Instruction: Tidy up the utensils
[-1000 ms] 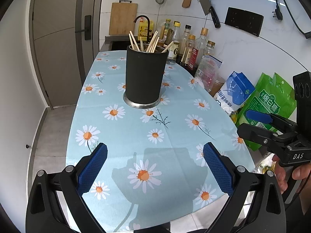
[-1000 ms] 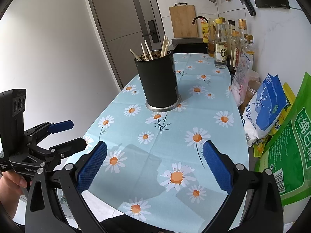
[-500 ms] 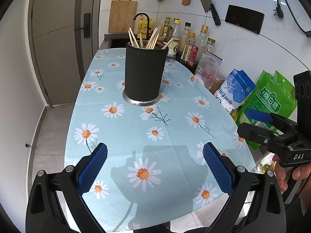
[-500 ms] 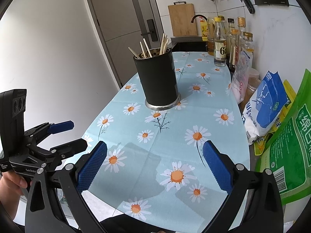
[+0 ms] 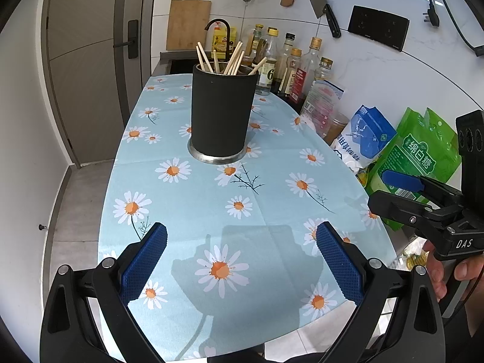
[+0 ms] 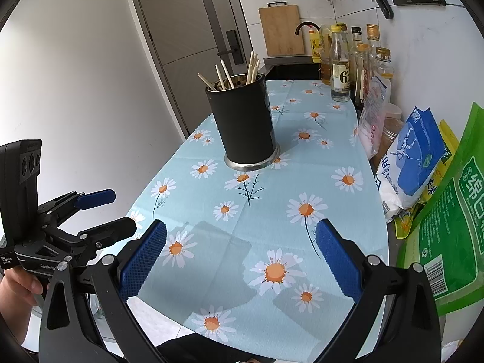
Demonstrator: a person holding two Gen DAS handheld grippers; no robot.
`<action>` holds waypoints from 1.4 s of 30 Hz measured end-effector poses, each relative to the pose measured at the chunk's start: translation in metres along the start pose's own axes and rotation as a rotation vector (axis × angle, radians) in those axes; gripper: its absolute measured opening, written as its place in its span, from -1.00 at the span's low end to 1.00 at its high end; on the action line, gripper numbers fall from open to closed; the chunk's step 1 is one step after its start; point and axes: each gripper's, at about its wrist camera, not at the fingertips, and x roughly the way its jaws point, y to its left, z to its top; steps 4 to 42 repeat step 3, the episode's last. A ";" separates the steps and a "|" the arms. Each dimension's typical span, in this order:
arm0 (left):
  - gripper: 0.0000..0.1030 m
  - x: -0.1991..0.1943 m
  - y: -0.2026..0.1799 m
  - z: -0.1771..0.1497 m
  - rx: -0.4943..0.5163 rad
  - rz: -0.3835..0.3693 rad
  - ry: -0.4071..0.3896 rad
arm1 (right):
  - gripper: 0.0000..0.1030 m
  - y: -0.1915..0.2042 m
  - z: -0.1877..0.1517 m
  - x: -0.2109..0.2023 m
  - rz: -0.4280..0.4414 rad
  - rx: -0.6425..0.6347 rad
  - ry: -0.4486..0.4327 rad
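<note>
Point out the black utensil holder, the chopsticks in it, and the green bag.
black utensil holder (image 5: 222, 112), left wrist view, middle of its black side wall.
chopsticks (image 5: 234, 62), left wrist view, shaft above the holder's rim.
green bag (image 6: 450, 242), right wrist view, printed front face.

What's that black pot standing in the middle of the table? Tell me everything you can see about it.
The black pot is a tall matte cylinder, upright on the daisy tablecloth, with a shiny metal ring around its base and a metal lining showing at the rim. Pale wooden chopsticks stand in it, fanning outward. Nothing else touches it; both tools are open and well short of it.
</note>
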 end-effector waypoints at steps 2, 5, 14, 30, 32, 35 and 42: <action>0.87 0.000 -0.001 0.000 0.001 -0.001 0.001 | 0.90 0.001 0.000 0.000 0.000 -0.002 0.001; 0.87 0.001 -0.001 0.000 0.001 -0.002 0.002 | 0.90 0.000 0.000 0.000 0.000 -0.002 0.000; 0.87 0.001 -0.001 0.000 0.001 -0.002 0.002 | 0.90 0.000 0.000 0.000 0.000 -0.002 0.000; 0.87 0.001 -0.001 0.000 0.001 -0.002 0.002 | 0.90 0.000 0.000 0.000 0.000 -0.002 0.000; 0.87 0.001 -0.001 0.000 0.001 -0.002 0.002 | 0.90 0.000 0.000 0.000 0.000 -0.002 0.000; 0.87 0.001 -0.001 0.000 0.001 -0.002 0.002 | 0.90 0.000 0.000 0.000 0.000 -0.002 0.000; 0.87 0.001 -0.001 0.000 0.001 -0.002 0.002 | 0.90 0.000 0.000 0.000 0.000 -0.002 0.000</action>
